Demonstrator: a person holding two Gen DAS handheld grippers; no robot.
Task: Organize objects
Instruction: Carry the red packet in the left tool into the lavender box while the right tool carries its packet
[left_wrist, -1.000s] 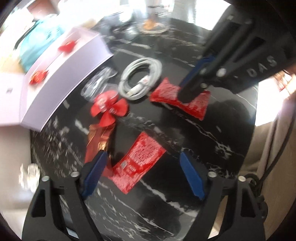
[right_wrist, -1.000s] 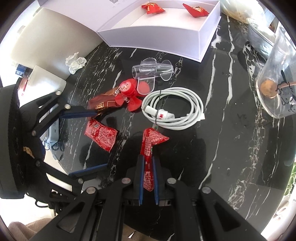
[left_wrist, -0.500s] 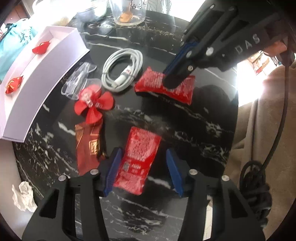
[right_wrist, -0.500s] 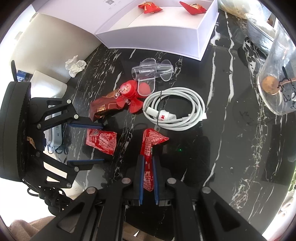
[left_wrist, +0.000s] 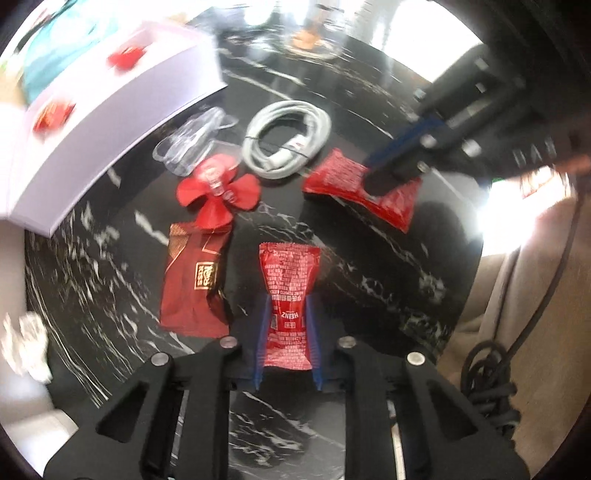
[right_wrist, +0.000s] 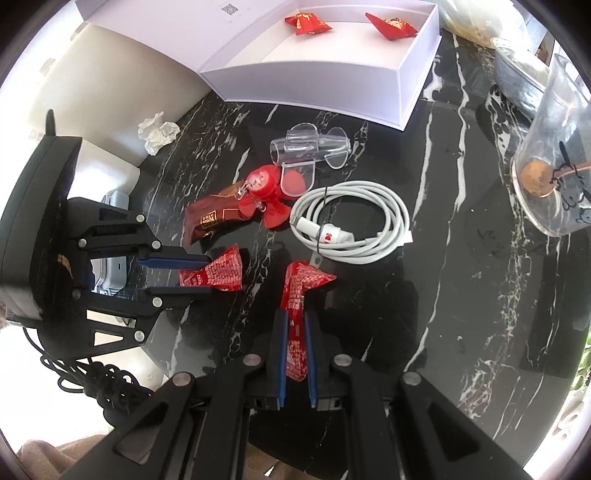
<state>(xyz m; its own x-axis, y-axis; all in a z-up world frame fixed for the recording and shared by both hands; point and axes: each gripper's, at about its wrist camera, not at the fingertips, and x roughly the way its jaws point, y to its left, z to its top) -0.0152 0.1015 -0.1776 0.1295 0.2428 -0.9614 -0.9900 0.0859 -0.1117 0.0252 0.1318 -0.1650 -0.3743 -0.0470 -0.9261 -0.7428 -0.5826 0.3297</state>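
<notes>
In the left wrist view, the left gripper (left_wrist: 286, 314) has just been closing, and its blue fingers (left_wrist: 260, 339) now clamp the lower half of a red ketchup packet (left_wrist: 288, 291) that lies lengthwise between them on the black marble table (left_wrist: 388, 280). Just to its left lies a dark red snack wrapper (left_wrist: 195, 284), beyond it a small red fan (left_wrist: 218, 194), a clear plastic piece (left_wrist: 192, 142) and a coiled white cable (left_wrist: 286, 144). The white box (left_wrist: 110, 110) sits further off to the upper left. In the right wrist view, the right gripper (right_wrist: 295, 332) is clamped on a second red packet (right_wrist: 299, 295), whose free end stands up past the fingertips. The white box (right_wrist: 314, 86) at the top already holds two red candies (right_wrist: 308, 24). Both pickups look done, so the step in hand seems to be grasping the packets; the next move likely calls for lifting them clear of the table and carrying them over the fan and cable to the box without snagging either.
</notes>
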